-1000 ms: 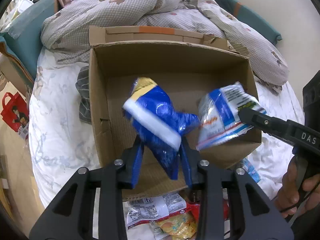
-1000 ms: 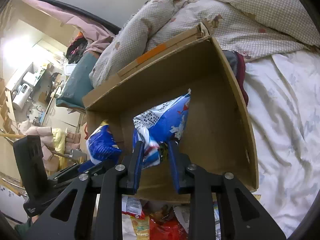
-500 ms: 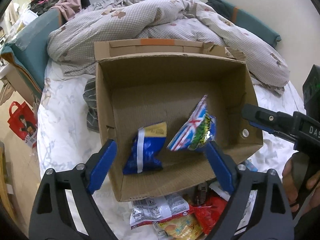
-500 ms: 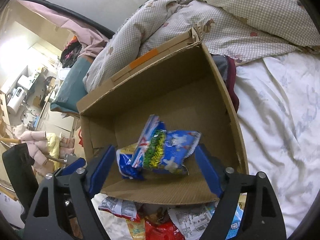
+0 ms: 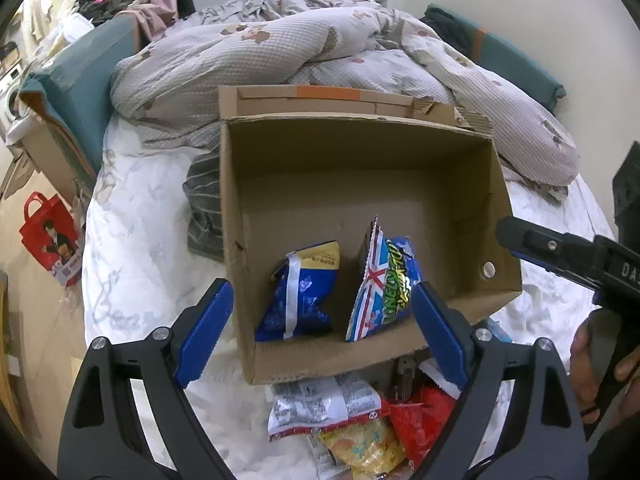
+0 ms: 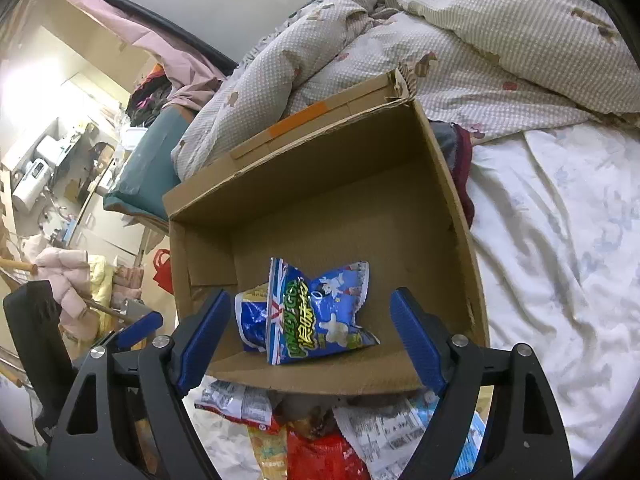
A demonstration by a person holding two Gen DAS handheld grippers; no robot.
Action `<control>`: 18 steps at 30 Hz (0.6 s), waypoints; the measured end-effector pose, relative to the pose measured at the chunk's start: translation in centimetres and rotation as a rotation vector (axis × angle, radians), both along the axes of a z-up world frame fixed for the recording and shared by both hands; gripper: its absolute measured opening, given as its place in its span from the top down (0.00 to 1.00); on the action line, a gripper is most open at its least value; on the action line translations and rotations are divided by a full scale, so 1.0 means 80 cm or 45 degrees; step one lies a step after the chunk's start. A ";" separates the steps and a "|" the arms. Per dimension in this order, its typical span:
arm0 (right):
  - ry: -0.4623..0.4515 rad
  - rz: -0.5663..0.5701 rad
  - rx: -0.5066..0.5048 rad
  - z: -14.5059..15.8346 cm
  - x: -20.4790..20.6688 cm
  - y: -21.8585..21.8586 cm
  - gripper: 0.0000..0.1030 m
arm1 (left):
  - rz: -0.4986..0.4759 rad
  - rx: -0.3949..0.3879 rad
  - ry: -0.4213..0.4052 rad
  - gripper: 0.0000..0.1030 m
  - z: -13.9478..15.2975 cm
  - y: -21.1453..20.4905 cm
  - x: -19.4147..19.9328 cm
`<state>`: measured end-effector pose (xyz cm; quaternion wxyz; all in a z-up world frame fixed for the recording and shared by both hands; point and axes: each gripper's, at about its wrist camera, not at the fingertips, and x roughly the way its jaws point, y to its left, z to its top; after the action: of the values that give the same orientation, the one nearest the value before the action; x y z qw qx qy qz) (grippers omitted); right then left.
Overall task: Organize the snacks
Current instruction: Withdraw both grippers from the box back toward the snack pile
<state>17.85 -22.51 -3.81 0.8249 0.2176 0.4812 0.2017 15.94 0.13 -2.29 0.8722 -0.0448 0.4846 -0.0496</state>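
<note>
An open cardboard box [image 5: 400, 184] [image 6: 360, 208] sits on the bed. Two snack bags lie inside near its front wall: a blue bag with a yellow top [image 5: 300, 292] [image 6: 250, 316] on the left and a blue bag with green lettering [image 5: 386, 284] [image 6: 320, 316] beside it. My left gripper [image 5: 320, 324] is open and empty above the box's front edge. My right gripper [image 6: 312, 340] is open and empty, also over the front edge; it shows at the right of the left wrist view [image 5: 560, 252]. Several more snack bags [image 5: 352, 416] [image 6: 312, 432] lie on the sheet in front of the box.
A rumpled checked duvet [image 5: 320, 48] [image 6: 440, 40] is piled behind the box. A striped grey cloth [image 5: 204, 208] lies at the box's left side. The white sheet [image 6: 560, 240] spreads to the right. A red bag [image 5: 48, 232] stands on the floor left of the bed.
Both grippers opened and let go of their bags, which dropped into the box and now rest near the front wall. Both grippers have drawn back a little.
</note>
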 end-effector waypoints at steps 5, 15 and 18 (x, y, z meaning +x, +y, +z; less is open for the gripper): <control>-0.002 0.000 -0.020 0.009 -0.017 -0.003 0.18 | 0.016 0.000 -0.005 0.14 0.006 0.006 -0.013; 0.024 0.021 -0.089 0.010 -0.054 -0.005 0.18 | 0.039 -0.009 0.002 0.14 0.008 0.016 -0.046; 0.046 0.017 -0.099 0.007 -0.066 -0.008 0.18 | 0.053 -0.018 0.007 0.14 0.008 0.021 -0.056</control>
<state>12.59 -23.19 -3.22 0.8226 0.1858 0.5048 0.1844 11.45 1.81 -1.62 0.8714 -0.0610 0.4855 -0.0348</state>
